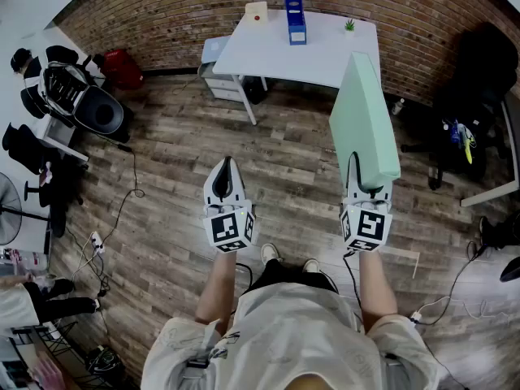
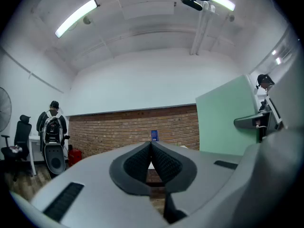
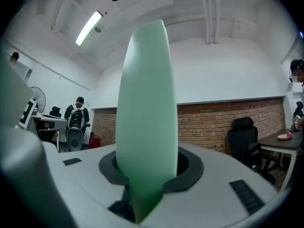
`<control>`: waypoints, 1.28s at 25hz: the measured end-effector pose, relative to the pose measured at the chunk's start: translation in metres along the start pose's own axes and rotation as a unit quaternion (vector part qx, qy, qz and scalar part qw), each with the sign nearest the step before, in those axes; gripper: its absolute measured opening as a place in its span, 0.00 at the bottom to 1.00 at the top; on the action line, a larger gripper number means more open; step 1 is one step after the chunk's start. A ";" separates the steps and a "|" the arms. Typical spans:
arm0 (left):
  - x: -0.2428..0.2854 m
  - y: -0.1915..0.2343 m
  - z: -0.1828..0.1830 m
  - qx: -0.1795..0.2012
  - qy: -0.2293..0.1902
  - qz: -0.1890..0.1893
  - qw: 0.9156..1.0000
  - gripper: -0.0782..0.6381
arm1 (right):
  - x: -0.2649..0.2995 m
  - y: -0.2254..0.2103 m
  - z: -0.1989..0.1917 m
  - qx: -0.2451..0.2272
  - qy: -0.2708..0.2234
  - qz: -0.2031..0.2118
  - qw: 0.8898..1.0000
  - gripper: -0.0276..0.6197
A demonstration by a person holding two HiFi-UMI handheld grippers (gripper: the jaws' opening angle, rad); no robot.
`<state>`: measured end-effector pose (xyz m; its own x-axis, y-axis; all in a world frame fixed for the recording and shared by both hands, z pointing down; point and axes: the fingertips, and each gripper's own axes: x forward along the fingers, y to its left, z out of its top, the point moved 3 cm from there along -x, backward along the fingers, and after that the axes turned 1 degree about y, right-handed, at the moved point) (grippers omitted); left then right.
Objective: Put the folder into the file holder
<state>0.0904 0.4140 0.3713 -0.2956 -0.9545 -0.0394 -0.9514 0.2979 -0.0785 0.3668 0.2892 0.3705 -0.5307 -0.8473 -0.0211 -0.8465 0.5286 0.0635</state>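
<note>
Two tongs are held level out in front of the person, one in each hand, above the wooden floor (image 1: 162, 161); the left tongs (image 2: 151, 148) are clenched, pads pressed together with nothing between them; the right tongs (image 3: 147, 167) are clamped on the lower edge of the one folder (image 1: 366, 112), a pale green one that stands upright on edge and rises well above the jaws, pointing away from the person

One white worktop (image 1: 317, 51) stands ahead against the brick wall (image 1: 162, 10), well apart from both tongs; on it I count three things: one blue file holder (image 1: 293, 8) standing upright near the back edge, one cream box (image 1: 256, 12) with a red dot just to its left, and one small green plant (image 1: 349, 25) to its right; the file holder and the folder are well apart, so the folder is not yet in it

One black chair (image 3: 243, 137) stands to the right near the wall; one person (image 2: 52, 127) with a backpack stands far off to the left, back turned
</note>
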 end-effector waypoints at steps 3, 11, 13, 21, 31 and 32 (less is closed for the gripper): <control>-0.009 0.012 0.008 0.002 -0.002 0.001 1.000 0.13 | -0.001 0.013 0.004 0.002 0.004 0.004 1.000 0.26; -0.007 0.032 0.009 -0.009 -0.004 0.001 1.000 0.13 | 0.012 0.040 0.014 -0.006 0.006 0.021 1.000 0.26; -0.006 0.039 0.009 -0.011 -0.004 0.001 1.000 0.13 | 0.016 0.049 0.015 -0.010 0.008 0.023 1.000 0.26; -0.005 0.068 0.000 -0.019 -0.005 -0.002 1.000 0.13 | 0.035 0.080 0.018 -0.006 0.007 0.024 1.000 0.28; 0.003 0.105 -0.015 -0.016 -0.004 -0.020 1.000 0.13 | 0.059 0.132 0.019 -0.026 0.005 0.023 0.999 0.27; 0.003 0.110 -0.016 -0.017 -0.005 -0.020 1.000 0.13 | 0.059 0.136 0.019 -0.029 0.006 0.022 0.999 0.27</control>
<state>-0.0169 0.4436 0.3787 -0.2565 -0.9654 -0.0466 -0.9648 0.2586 -0.0472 0.2195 0.3120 0.3593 -0.5668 -0.8238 -0.0055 -0.8181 0.5621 0.1211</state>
